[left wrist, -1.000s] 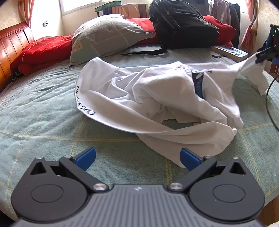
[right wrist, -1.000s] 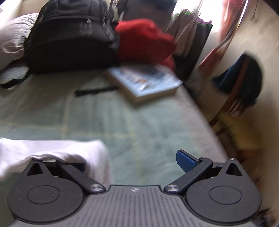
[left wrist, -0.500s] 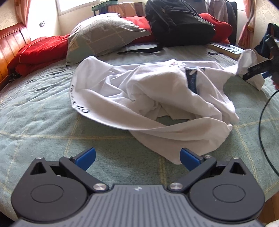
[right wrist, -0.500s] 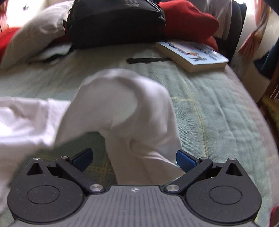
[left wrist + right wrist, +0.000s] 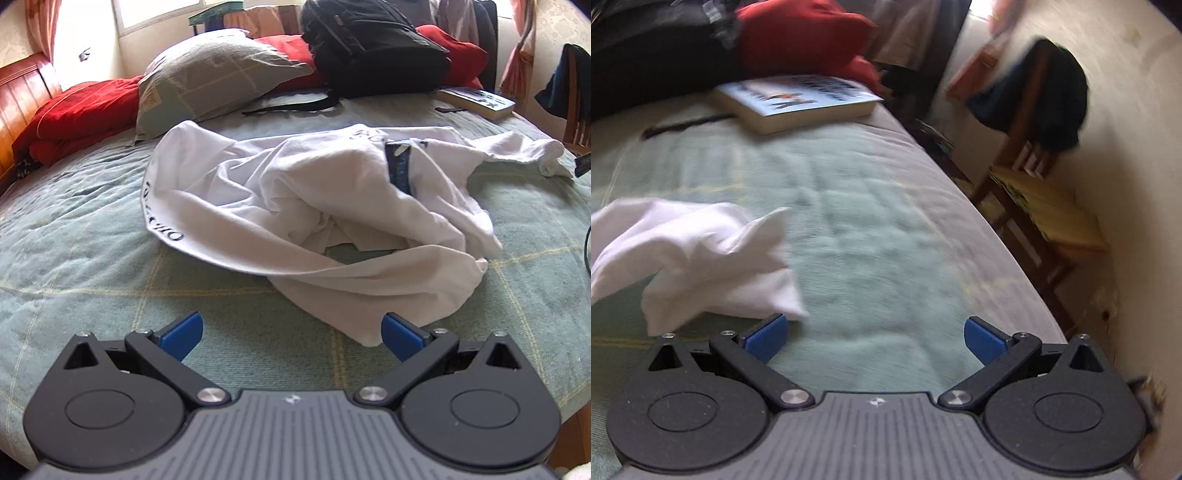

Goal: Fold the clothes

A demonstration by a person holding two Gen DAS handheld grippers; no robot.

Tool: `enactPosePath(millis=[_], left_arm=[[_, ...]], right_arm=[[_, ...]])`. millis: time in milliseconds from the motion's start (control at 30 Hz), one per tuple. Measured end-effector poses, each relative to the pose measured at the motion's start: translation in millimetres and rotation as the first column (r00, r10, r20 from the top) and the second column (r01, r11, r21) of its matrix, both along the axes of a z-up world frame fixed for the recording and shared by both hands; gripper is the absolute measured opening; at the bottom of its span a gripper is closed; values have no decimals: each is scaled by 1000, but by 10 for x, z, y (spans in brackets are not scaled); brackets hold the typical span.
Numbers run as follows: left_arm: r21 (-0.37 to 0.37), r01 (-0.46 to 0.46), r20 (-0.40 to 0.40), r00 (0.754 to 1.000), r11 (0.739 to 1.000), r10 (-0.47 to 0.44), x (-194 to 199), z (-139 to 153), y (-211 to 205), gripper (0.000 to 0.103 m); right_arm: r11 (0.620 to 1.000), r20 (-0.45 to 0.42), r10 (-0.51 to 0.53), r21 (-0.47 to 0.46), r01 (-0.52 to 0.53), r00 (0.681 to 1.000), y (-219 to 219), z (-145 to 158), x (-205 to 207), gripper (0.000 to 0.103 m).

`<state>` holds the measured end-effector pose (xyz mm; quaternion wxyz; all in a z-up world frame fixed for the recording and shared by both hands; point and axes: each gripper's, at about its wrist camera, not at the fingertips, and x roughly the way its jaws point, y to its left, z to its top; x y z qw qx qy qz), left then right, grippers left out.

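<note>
A crumpled white T-shirt (image 5: 332, 206) with dark lettering lies bunched in the middle of the green bedspread. One sleeve (image 5: 532, 151) stretches out toward the right edge of the bed. My left gripper (image 5: 291, 332) is open just short of the shirt's near hem, holding nothing. In the right wrist view the sleeve end (image 5: 701, 254) lies loose on the bedspread, left of my right gripper (image 5: 873, 338), which is open and empty over bare bedspread.
A grey pillow (image 5: 218, 81), red blankets (image 5: 81, 114) and a black backpack (image 5: 369, 48) fill the far side of the bed. A book (image 5: 798, 101) lies near the right edge. A wooden chair (image 5: 1034, 192) stands beside the bed.
The right gripper let go of the sleeve and swung away right; the sleeve dropped onto the bed. The left gripper stayed open near the hem.
</note>
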<state>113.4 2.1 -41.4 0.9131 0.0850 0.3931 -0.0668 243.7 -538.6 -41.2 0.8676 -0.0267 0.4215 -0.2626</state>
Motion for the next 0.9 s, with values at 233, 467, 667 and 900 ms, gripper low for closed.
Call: enactPosePath(millis=[233, 467, 667, 900], left_arm=[[9, 14, 1, 1000, 1000, -14, -30, 24, -82, 102], [26, -11, -2, 1000, 1000, 11, -90, 38, -46, 102], [35, -25, -10, 1000, 999, 25, -34, 11, -5, 102], [39, 27, -3, 1000, 999, -27, 10, 33, -132, 102]], right_arm=[[970, 88, 157, 174, -170, 984, 169, 34, -27, 103], [987, 70, 116, 103, -122, 991, 136, -140, 227, 103], [999, 66, -5, 44, 2, 998, -169, -177, 216, 103], [995, 104, -33, 96, 23, 994, -385, -16, -65, 103]])
